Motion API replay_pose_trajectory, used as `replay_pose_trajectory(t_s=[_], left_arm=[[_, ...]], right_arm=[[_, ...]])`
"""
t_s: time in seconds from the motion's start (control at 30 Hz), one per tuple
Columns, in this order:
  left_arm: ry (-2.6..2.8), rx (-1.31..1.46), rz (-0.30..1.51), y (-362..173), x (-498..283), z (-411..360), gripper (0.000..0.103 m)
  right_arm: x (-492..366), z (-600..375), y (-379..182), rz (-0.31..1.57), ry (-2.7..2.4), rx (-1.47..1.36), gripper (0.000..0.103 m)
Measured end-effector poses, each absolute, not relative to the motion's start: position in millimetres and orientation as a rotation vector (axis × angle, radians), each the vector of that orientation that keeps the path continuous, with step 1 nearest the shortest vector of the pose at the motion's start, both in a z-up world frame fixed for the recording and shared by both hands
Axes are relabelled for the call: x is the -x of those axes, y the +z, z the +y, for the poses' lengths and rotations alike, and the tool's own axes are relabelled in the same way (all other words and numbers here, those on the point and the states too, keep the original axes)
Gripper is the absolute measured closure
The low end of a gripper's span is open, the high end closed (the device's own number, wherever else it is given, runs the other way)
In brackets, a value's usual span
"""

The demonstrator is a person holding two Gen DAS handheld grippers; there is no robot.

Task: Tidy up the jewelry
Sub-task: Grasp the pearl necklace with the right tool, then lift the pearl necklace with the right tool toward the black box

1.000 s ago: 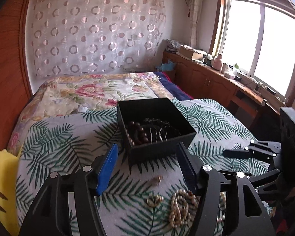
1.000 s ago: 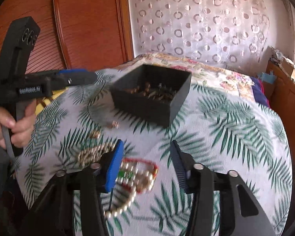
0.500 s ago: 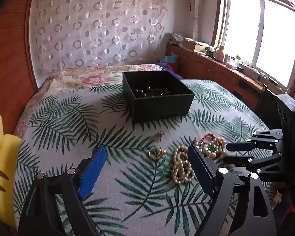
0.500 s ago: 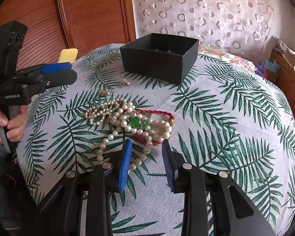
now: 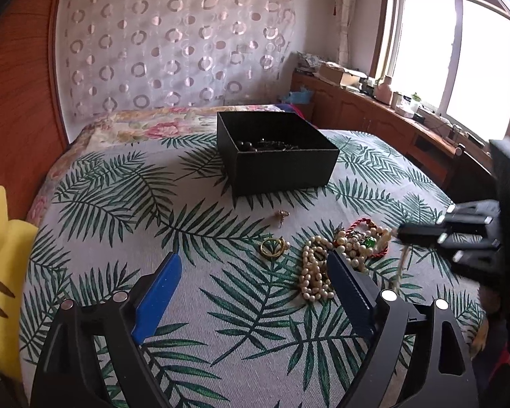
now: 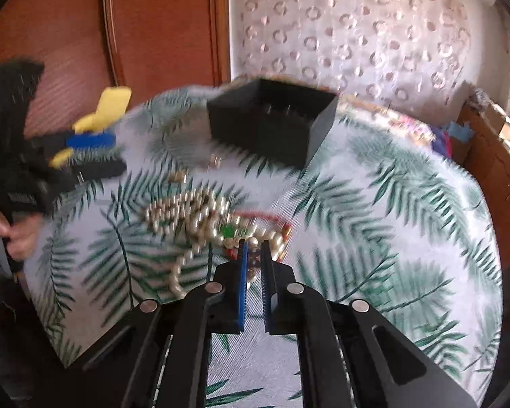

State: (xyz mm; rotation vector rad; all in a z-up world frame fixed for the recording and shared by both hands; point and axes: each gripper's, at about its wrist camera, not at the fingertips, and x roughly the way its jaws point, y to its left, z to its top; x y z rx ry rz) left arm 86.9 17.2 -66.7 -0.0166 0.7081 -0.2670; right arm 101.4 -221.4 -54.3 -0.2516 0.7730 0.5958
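The left gripper (image 5: 255, 272) stands wide open in its own wrist view, nothing between its blue pads, poised over a leaf-printed cloth (image 5: 119, 204) on the bed. Just ahead of its right finger lies a heap of pearl strands (image 5: 314, 272), and touching that heap a red-corded bracelet with a green stone (image 5: 367, 241). A gold ring-shaped brooch (image 5: 272, 247) sits just left of the pearls, and a small gold earring (image 5: 282, 216) lies farther on, near the black jewelry box (image 5: 278, 166), which is open-topped with dark beads inside. At the right edge the right gripper (image 5: 401, 233) reaches in over the bracelet (a pale strand hangs blurred below its tip).

In the right wrist view, which is motion-blurred, the right gripper (image 6: 253, 248) has just been closing; its jaws are drawn nearly together and pinch beads at the near edge of the bracelet (image 6: 255, 231). The pearl strands (image 6: 187, 210) spread to the left, one trailing toward the camera. The black box (image 6: 272, 125) stands beyond on the cloth. At the left edge a hand (image 6: 13, 234) holds the left gripper (image 6: 98, 154), its jaws apart, with a yellow cushion (image 6: 108, 105) behind it.
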Motion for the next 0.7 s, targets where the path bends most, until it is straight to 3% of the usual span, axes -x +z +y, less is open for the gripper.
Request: replay_pose_trajectory(t_s=[0.7], left_arm=[[-0.318,-0.009,0.761,-74.5,-86.7,-3.2,0.019]], right_arm=[[-102.1,-256.0,57.2,0.491,0.538,0.217,0.095]])
